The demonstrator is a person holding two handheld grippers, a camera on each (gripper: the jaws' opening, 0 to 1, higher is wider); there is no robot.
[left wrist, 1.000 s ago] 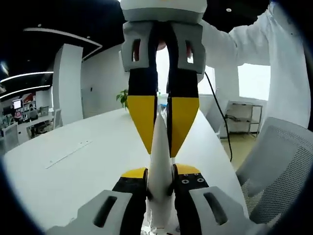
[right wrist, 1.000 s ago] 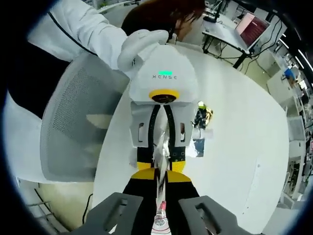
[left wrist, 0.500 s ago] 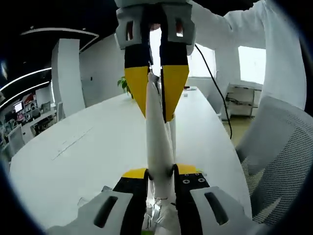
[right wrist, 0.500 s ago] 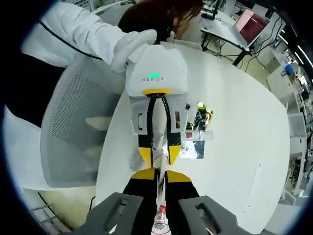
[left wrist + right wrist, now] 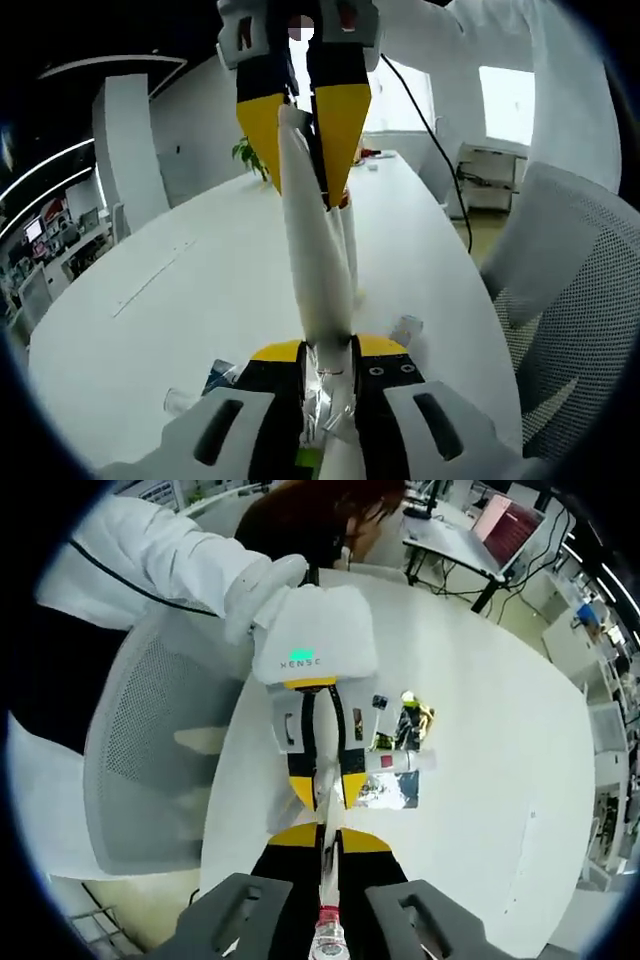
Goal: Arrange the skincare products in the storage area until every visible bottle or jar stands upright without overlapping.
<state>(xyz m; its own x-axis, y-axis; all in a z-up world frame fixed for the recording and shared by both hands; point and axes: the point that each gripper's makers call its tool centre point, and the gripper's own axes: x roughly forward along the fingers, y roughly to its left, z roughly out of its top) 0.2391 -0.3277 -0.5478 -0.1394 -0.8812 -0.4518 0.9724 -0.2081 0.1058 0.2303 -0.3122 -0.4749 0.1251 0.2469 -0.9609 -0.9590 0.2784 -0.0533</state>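
- The left gripper (image 5: pixel 328 352) pinches one end of a long white tube (image 5: pixel 312 250), held up over the white table (image 5: pixel 190 310).
- The right gripper (image 5: pixel 327 842) pinches the tube's other end, facing the left one.
- Below on the table, near its chair-side edge, other skincare products (image 5: pixel 400 750) lie clustered.
- A mesh chair (image 5: pixel 150 750) stands beside the table.

White table (image 5: pixel 200 300); mesh chair (image 5: pixel 150 740)

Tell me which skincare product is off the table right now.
The white tube: both claws, left and right, pinch it by its ends, while the other products lie on the table.
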